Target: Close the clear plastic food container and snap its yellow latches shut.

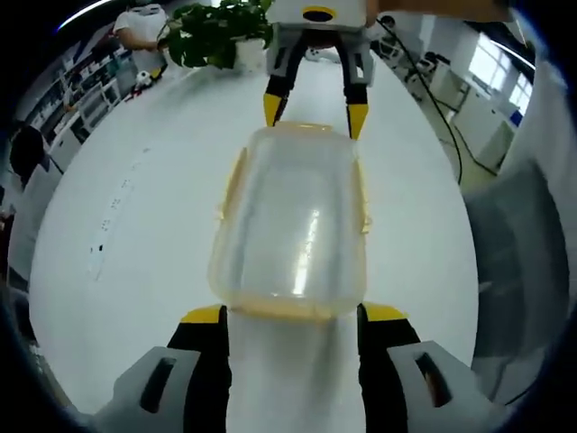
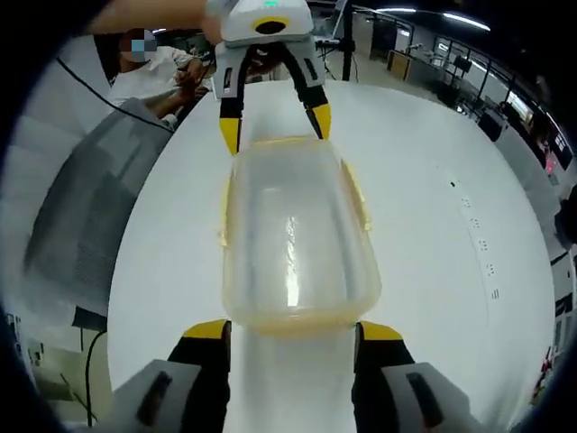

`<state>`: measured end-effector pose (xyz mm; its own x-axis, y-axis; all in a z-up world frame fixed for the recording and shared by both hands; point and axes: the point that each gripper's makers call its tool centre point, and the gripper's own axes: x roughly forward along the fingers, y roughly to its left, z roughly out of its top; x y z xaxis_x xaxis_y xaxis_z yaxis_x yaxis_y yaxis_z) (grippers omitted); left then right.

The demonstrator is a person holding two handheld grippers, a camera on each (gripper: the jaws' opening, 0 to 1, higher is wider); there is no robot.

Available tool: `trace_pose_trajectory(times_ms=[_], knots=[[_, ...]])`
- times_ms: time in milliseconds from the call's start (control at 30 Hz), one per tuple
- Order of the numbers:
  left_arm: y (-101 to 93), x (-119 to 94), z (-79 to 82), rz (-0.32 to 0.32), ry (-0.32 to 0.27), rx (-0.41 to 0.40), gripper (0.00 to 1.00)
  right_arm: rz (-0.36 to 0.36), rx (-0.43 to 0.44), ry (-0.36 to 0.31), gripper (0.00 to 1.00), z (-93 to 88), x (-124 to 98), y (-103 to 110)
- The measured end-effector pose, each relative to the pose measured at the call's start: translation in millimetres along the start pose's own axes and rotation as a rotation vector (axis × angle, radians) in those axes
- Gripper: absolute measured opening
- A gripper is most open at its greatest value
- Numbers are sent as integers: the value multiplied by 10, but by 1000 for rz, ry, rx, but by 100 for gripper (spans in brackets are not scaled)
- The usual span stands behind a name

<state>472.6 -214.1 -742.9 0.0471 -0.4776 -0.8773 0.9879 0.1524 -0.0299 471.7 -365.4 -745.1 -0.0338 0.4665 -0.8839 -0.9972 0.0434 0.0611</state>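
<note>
A clear plastic food container with a yellow rim lies lengthwise on the white table, its lid on top. Yellow side latches stick out from its long edges. My left gripper is open, its yellow-tipped jaws standing just at the container's near end. At the far end my right gripper is open too, tips at the two far corners. In the right gripper view the same container lies between my right gripper below and my left gripper above.
A potted plant stands at the table's far end, with a person behind it. Grey chairs stand beside the table, and another person sits nearby. A black cable runs across the table.
</note>
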Motion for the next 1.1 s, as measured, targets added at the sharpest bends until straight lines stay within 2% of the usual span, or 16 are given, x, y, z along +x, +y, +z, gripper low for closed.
trace_pose_trajectory(times_ms=[200,400,533,633,767,800,867,1033,1067,1100], knots=[[10,-64,5,12,-15,-33,52,-8,5,-21,55,50,-25,14],[37,-173,14,32,-24,-53,52,-21,47,-54,57,94,-77,17],[37,-241,38,44,-40,-52,53,-54,96,-76,52,109,-136,-42],[76,-279,52,78,-46,-85,52,-72,149,-103,52,132,-156,-70],[73,-276,57,83,-61,-142,51,-102,191,-99,48,113,-173,-106],[100,-278,42,106,-57,-172,51,-102,187,-98,47,118,-178,-99],[106,-273,62,124,-59,-179,50,-116,205,-105,49,140,-183,-108],[105,-282,148,149,-106,-257,51,-154,294,-122,43,151,-202,-155],[108,-280,184,159,-127,-261,52,-153,333,-144,44,181,-200,-156],[96,-273,174,158,-117,-261,52,-164,380,-150,44,187,-211,-180]])
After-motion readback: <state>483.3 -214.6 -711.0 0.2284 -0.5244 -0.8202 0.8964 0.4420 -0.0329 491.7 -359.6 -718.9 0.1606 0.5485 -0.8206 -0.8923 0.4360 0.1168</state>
